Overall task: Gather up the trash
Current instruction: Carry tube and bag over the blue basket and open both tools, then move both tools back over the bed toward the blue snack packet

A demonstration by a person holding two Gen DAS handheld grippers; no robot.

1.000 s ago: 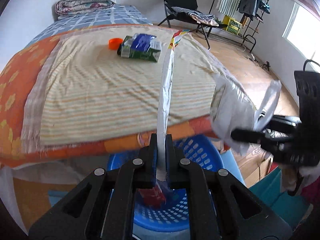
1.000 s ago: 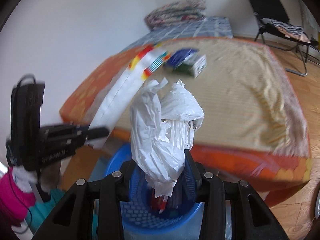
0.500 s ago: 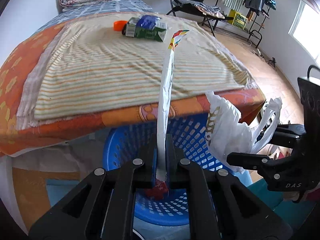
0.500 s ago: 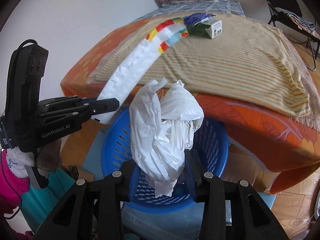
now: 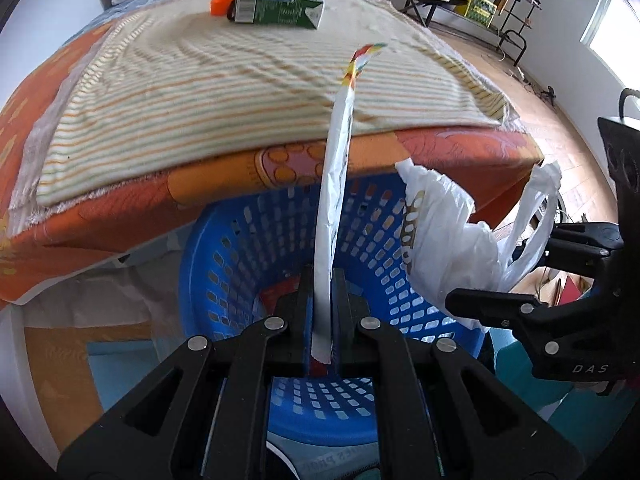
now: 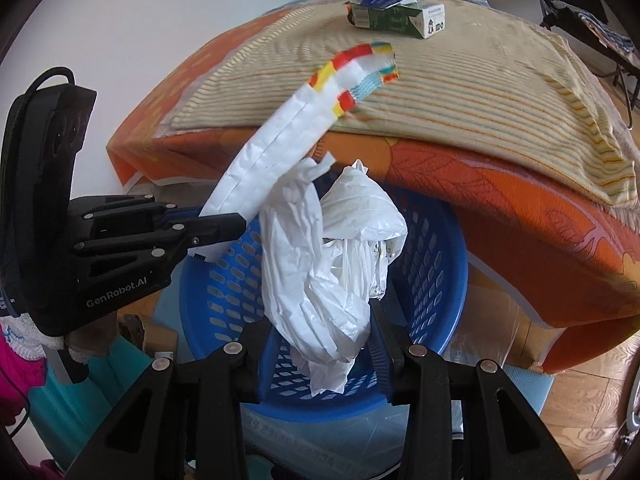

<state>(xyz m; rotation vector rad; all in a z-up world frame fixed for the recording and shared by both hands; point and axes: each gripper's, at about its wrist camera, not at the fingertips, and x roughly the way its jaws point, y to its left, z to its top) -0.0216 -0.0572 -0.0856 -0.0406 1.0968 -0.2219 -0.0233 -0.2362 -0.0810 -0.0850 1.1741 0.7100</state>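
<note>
A blue perforated laundry basket [image 5: 248, 264] stands on the floor against the bed [image 5: 120, 208], whose orange sheet overhangs its far rim. On the striped mat [image 5: 200, 80] atop the bed lie a green carton [image 5: 276, 10], a blue wrapper on it, and an orange cap [image 5: 219, 5] beside it. The left claw [image 5: 323, 320] is clamped on a long flat white wrapper [image 5: 334, 200] with a red, yellow and blue printed end, standing up over the basket. The right claw [image 6: 324, 332] pinches a crumpled white plastic bag [image 6: 320, 256] above the basket, just beside the wrapper
</note>
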